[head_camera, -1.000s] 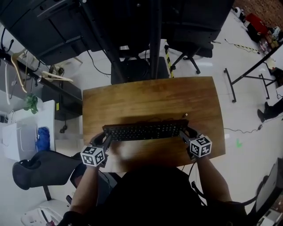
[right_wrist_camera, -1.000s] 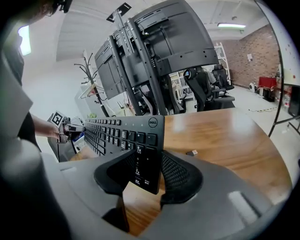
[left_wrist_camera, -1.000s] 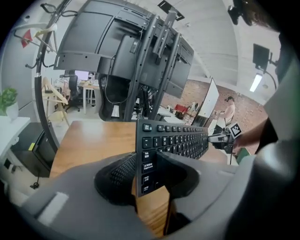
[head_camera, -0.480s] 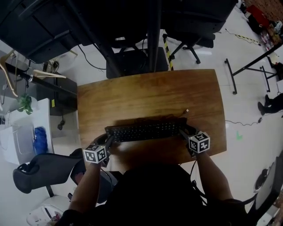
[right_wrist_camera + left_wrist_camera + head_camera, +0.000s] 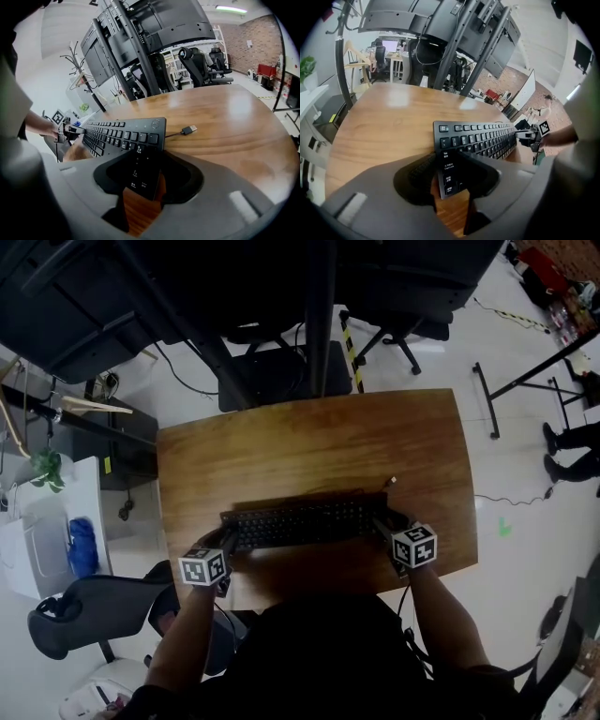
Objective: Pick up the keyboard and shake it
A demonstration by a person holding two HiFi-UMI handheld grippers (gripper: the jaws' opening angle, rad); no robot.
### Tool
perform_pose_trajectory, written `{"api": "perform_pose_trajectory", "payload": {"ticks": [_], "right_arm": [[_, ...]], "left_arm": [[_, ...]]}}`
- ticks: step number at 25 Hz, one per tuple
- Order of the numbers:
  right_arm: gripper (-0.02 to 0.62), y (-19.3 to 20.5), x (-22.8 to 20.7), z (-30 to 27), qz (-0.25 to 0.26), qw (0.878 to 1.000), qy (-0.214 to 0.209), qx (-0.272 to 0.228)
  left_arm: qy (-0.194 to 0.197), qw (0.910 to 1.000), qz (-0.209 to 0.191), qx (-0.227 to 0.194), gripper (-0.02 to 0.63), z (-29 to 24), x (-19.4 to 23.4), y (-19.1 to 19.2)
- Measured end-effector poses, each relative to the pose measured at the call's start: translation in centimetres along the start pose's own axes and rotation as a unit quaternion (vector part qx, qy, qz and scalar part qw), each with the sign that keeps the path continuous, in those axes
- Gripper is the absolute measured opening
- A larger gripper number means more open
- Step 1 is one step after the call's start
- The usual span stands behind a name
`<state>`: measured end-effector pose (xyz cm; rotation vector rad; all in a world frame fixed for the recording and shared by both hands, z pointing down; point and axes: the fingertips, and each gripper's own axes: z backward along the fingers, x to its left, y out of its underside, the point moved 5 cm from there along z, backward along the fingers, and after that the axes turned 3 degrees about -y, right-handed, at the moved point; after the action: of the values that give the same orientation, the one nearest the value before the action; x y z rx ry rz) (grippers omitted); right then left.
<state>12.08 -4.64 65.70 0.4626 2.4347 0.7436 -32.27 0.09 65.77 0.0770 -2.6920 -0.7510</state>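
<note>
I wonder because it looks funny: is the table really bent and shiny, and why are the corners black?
Left and right gripper views: the wide lens bends the table and blackens the corners; pale glare sits on its top. Head view: the table bows only slightly, with a dark shadow behind the keyboard.

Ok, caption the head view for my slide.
Left hand-held gripper, jaws just opening further, and right hand-held gripper hold a black keyboard's ends at a wooden table.

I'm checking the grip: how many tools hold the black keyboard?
2. The left tool grips the left end of the black keyboard; the right tool grips its right end.
</note>
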Motion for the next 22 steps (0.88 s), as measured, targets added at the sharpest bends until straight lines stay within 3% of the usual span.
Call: {"api": "perform_pose_trajectory", "payload": {"ticks": [4, 8, 11, 14, 17, 20, 22], "right_arm": [[0.182, 0.2, -0.5, -0.6, -0.044, 0.999, 0.009, -0.005], [0.188, 0.6, -0.8, -0.1, -0.058, 0.998, 0.018, -0.011], [0.148, -0.5, -0.4, 1.3, -0.020, 0.998, 0.036, -0.039], [0.107, -3.5, 1.6, 3.2, 0.057, 0.993, 0.046, -0.087], [0.070, -8.3, 4.9, 5.4, 0.143, 0.976, 0.054, -0.154], [0.036, -13.3, 8.6, 8.1, 0.193, 0.951, 0.050, -0.238], [0.016, -15.7, 10.7, 10.1, 0.188, 0.935, 0.037, -0.299]], "left_arm": [[-0.006, 1.0000, 0.007, 0.000, 0.141, -0.6, 0.4, -0.1], [-0.026, 0.9992, -0.010, -0.030, 0.118, -0.1, 0.4, -0.9], [-0.036, 0.9970, -0.025, -0.064, 0.101, 1.0, 0.0, -1.9], [-0.046, 0.9889, -0.055, -0.130, 0.073, 3.5, -1.2, -4.7], [-0.066, 0.9682, -0.132, -0.202, 0.052, 6.5, -3.3, -8.7], [-0.083, 0.9352, -0.187, -0.289, -0.002, 10.3, -5.9, -13.3], [-0.093, 0.9106, -0.199, -0.350, -0.002, 13.2, -7.6, -15.6]]}}
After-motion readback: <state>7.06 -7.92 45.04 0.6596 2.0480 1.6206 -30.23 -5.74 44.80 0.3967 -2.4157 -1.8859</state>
